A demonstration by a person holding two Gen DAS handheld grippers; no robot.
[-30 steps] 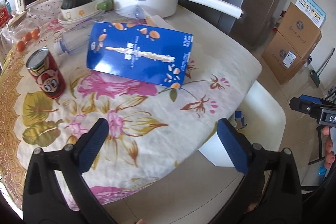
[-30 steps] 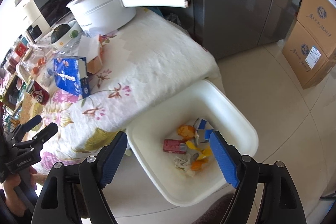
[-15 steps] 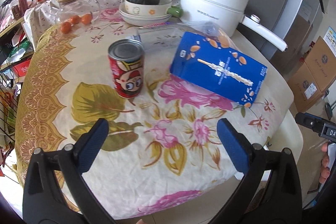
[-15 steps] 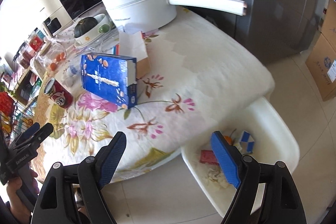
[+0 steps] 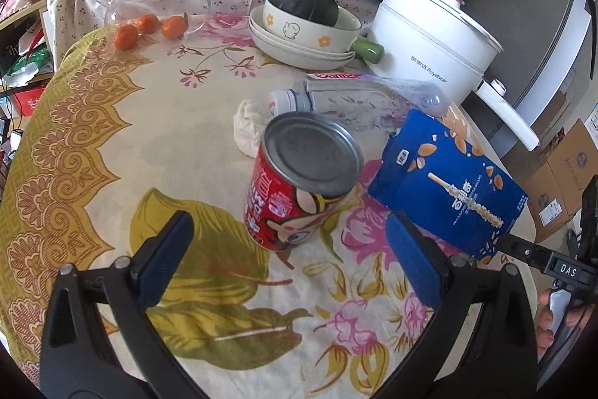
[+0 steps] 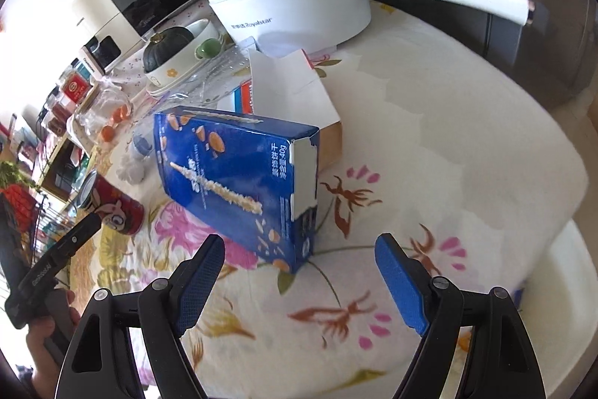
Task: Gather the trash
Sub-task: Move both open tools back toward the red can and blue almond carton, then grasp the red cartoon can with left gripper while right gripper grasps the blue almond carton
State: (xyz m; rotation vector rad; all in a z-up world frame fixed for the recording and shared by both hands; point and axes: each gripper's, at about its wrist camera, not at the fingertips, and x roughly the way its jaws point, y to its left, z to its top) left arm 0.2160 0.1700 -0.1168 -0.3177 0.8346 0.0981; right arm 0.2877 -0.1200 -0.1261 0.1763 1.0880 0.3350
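Observation:
A red drink can (image 5: 299,182) stands upright on the flowered tablecloth, just beyond my left gripper (image 5: 287,260), which is open and empty. To its right lies a blue biscuit box (image 5: 448,186). Behind the can are a crumpled white tissue (image 5: 248,128) and a flattened clear plastic bottle (image 5: 355,96). In the right wrist view the blue biscuit box (image 6: 239,171) lies straight ahead of my right gripper (image 6: 302,283), open with nothing between its fingers. A white-topped carton (image 6: 295,100) sits behind the box. The red can (image 6: 112,208) stands far left.
A white electric pot (image 5: 429,40) with a long handle stands at the back right, beside stacked bowls holding a dark squash (image 5: 306,6). A glass jar (image 5: 157,2) and oranges sit back left. The table edge (image 6: 560,174) drops off at the right, a white bin's rim (image 6: 575,268) below it.
Both grippers have swung left from the bin and floor onto the table. The can now sits ahead of the left gripper, the blue box ahead of the right. Both stayed open.

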